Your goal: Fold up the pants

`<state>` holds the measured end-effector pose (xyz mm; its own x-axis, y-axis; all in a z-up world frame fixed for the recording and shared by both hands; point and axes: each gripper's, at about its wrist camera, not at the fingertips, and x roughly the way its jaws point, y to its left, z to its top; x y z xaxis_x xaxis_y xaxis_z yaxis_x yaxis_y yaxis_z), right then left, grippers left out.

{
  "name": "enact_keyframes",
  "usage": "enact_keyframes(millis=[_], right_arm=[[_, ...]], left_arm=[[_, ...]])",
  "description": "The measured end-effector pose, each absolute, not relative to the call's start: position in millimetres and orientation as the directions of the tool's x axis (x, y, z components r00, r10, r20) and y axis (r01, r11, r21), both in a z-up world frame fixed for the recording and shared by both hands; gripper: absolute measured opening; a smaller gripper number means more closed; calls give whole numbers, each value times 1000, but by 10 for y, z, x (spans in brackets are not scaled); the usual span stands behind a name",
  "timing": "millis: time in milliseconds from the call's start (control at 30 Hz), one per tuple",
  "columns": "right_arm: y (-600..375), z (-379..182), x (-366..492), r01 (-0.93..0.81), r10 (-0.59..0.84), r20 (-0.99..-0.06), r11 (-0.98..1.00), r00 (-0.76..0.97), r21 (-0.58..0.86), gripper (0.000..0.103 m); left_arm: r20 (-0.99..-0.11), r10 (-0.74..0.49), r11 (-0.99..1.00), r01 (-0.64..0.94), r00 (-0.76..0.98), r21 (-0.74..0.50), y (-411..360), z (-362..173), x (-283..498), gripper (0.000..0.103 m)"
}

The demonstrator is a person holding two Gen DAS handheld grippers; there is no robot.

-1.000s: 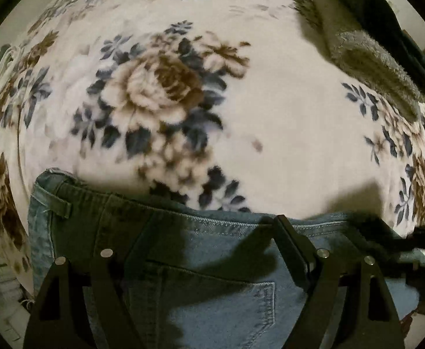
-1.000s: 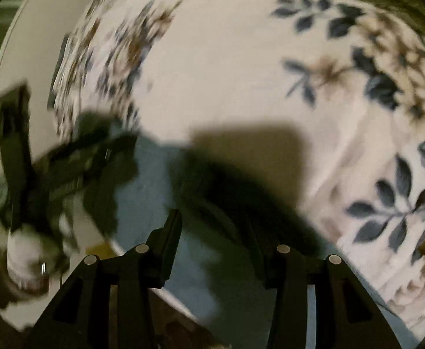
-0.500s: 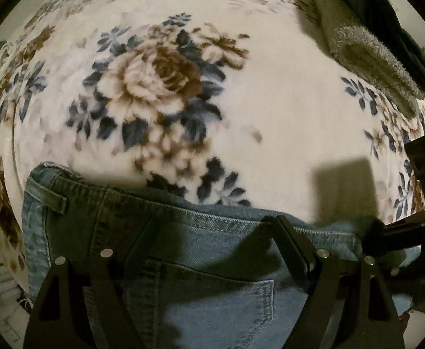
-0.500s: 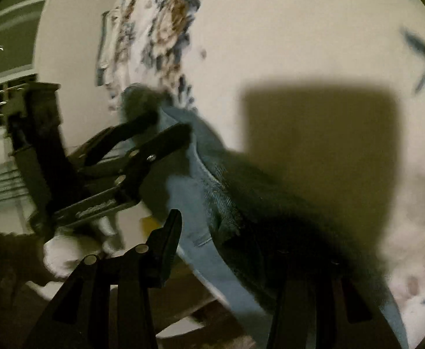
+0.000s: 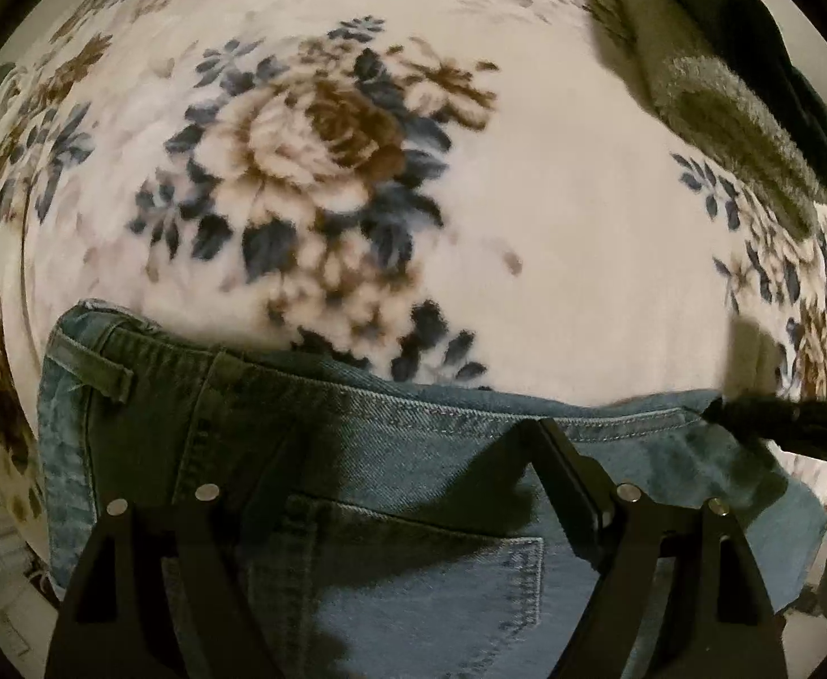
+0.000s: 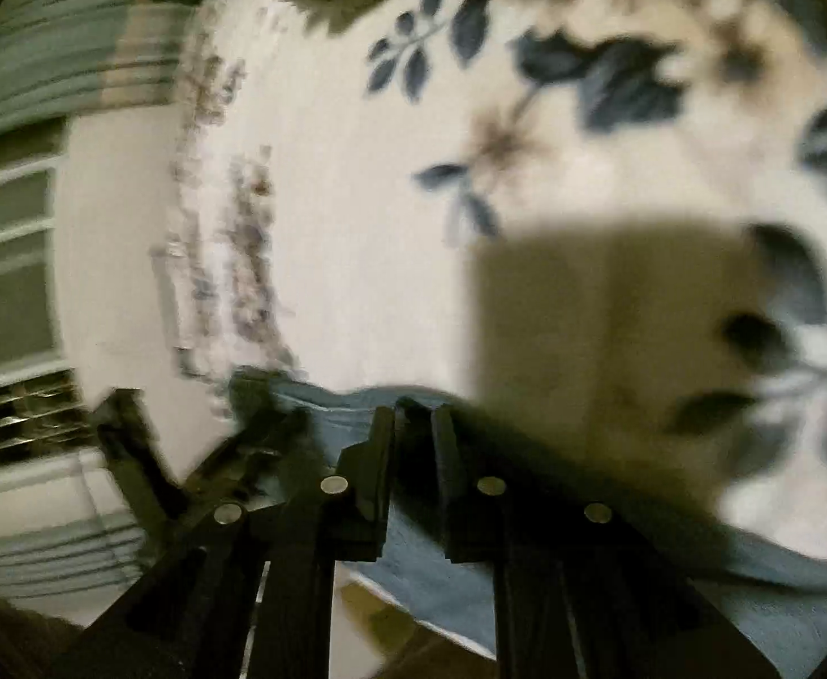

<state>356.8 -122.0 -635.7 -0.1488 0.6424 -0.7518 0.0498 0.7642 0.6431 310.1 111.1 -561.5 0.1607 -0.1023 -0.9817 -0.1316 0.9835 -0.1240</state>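
Observation:
Blue denim pants (image 5: 391, 452) lie on a floral blanket (image 5: 555, 215), waistband toward the far side, back pocket facing up. My left gripper (image 5: 408, 452) hovers over the waistband. One finger (image 5: 566, 475) shows over the denim; the other is hidden by it, so the left grip is unclear. My right gripper (image 6: 413, 424) has its jaws nearly together on the pants' edge (image 6: 442, 566). It also shows at the right of the left wrist view (image 5: 775, 418), at the waistband's corner.
A folded grey towel (image 5: 719, 107) and a dark folded garment (image 5: 753, 39) lie at the blanket's far right. The bed's edge and a striped floor (image 6: 12, 226) show to the left in the right wrist view.
My right gripper has swung toward the waistband corner and closed its jaws on the pants' edge. The left gripper has barely moved.

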Motion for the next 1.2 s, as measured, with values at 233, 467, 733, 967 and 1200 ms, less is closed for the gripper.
enact_keyframes(millis=[233,467,733,967,1200], right_arm=[[-1236,-6149,3451,-146,493,-844,838,-210,526,28],[-1373,-5885,3308,-324,338,-917,861,-211,391,40],[-1510,-6224,3333,-185,229,-967,951,-109,246,39],[-1740,-6168,3232,10,272,-962,962,12,272,40],[-2936,-5719,2302,383,325,-900,822,290,421,88]], left_arm=[[-975,-137,981,-111,177,-158,983,-5436,3107,80],[-965,-204,979,6,164,-206,417,-5462,3193,80],[-978,-97,991,111,187,-77,-5,-5845,3480,91],[-981,-92,990,124,170,-71,-40,-5869,3635,94],[-974,-172,973,182,148,-144,-360,-5366,3318,95]])
